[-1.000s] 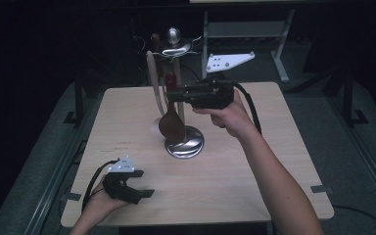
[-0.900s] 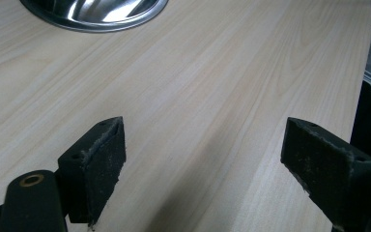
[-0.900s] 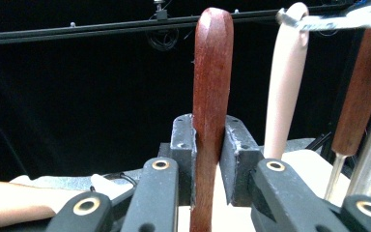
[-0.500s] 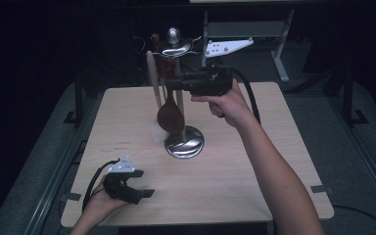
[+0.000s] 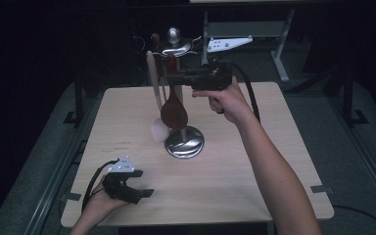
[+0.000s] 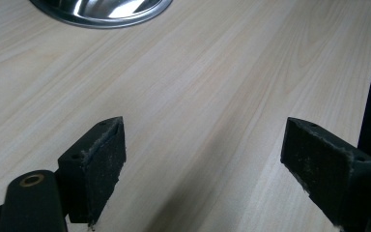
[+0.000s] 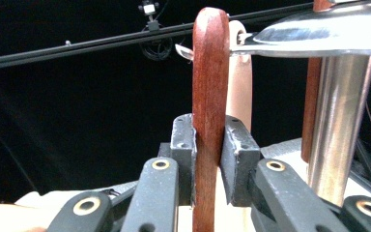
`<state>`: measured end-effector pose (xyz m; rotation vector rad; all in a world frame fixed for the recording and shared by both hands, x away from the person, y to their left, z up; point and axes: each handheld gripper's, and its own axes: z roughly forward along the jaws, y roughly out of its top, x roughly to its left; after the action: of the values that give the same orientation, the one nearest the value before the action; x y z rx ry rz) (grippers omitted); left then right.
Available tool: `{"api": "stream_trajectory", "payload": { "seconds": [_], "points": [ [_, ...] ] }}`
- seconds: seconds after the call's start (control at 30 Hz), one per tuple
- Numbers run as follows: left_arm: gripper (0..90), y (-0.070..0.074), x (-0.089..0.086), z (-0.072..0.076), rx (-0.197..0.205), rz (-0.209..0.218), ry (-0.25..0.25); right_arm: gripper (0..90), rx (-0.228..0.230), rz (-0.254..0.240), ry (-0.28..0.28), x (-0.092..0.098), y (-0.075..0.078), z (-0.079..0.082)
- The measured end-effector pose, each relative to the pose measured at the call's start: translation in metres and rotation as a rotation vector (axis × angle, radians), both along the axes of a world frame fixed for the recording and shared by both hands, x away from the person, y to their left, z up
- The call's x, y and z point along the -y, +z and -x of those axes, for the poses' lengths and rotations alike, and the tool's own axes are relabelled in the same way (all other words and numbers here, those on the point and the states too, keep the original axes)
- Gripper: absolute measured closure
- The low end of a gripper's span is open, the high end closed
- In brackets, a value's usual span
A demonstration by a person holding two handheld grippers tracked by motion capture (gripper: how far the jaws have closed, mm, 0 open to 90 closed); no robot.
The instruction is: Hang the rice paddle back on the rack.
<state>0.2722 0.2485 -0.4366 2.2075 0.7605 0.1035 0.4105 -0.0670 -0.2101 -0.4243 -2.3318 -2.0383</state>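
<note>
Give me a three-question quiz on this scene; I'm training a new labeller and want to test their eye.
1. True or false: the right gripper has its fingers shut on the dark wooden spoon.
2. What lies between the left gripper fingers? A) a spoon B) bare table top C) a cloth
3. What does the steel stand rest on?

Key
1. True: both pads press the spoon's handle.
2. B: they stand wide apart over the wooden table.
3. On the table, by its round base.
</note>
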Motion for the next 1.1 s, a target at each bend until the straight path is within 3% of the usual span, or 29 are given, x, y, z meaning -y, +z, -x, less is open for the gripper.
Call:
{"api": "stream_trajectory", "payload": {
  "seconds": [0.13, 0.23, 0.4, 0.7, 1.1],
  "points": [
    [15.8, 0.0, 0.0, 0.0, 0.002, 0.001, -0.001, 75.6, 0.032, 0.004, -0.018, 0.001, 0.0, 0.004],
    [15.9, 0.0, 0.0, 0.0, 0.009, 0.004, -0.002, 67.9, 0.053, 0.01, -0.021, 0.003, -0.002, 0.007],
    [16.0, 0.0, 0.002, 0.001, 0.003, -0.004, -0.003, 58.2, 0.089, 0.045, -0.078, 0.008, -0.005, 0.014],
    [16.0, 0.0, 0.004, 0.001, 0.006, -0.002, -0.013, 47.3, 0.103, 0.08, -0.139, 0.025, -0.016, 0.026],
    [16.0, 0.0, 0.006, 0.001, 0.013, 0.004, -0.022, 21.2, 0.107, 0.17, -0.175, 0.046, -0.047, 0.05]
  ]
}}
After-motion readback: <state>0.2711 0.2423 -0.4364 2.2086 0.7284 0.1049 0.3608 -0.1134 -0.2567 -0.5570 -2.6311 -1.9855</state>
